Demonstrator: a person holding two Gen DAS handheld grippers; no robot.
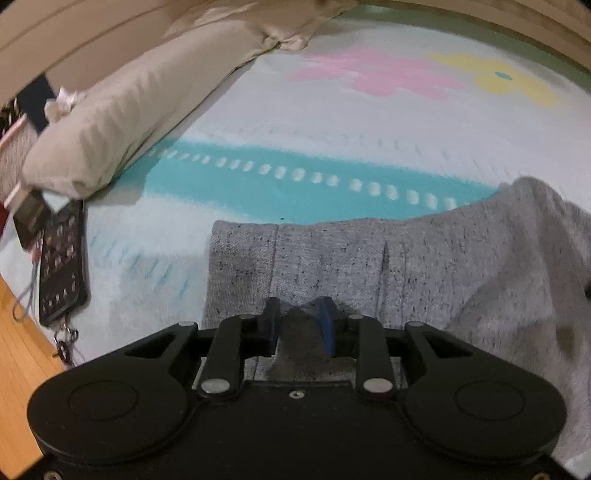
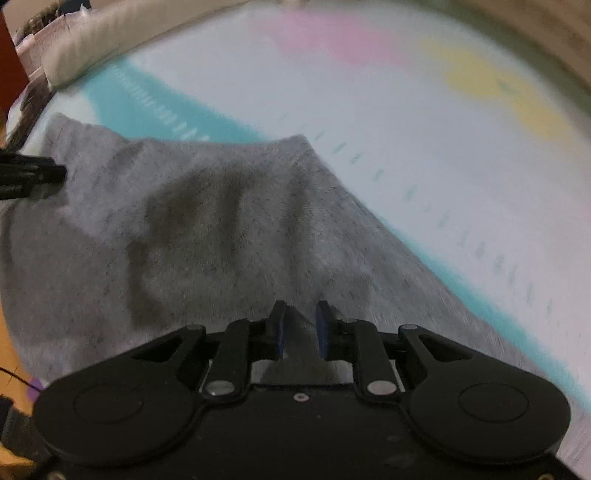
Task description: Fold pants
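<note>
While I am pinching the grey pants (image 1: 369, 258) in the left claw (image 1: 301, 325), cloth is bunching between its fingers at lower centre; the phone (image 1: 62, 262) at left could snag. Bedspread (image 1: 332, 122) above is lying open. Through the right view, the right claw (image 2: 301, 325) is clamping pants too; a weak pinch could slip.

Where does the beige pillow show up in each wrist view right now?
Left wrist: pillow runs along the upper left, beside the blanket.
Right wrist: pillow is a strip at top left, blurred.
Shared landmark: the teal stripe beyond the grey pants.
</note>
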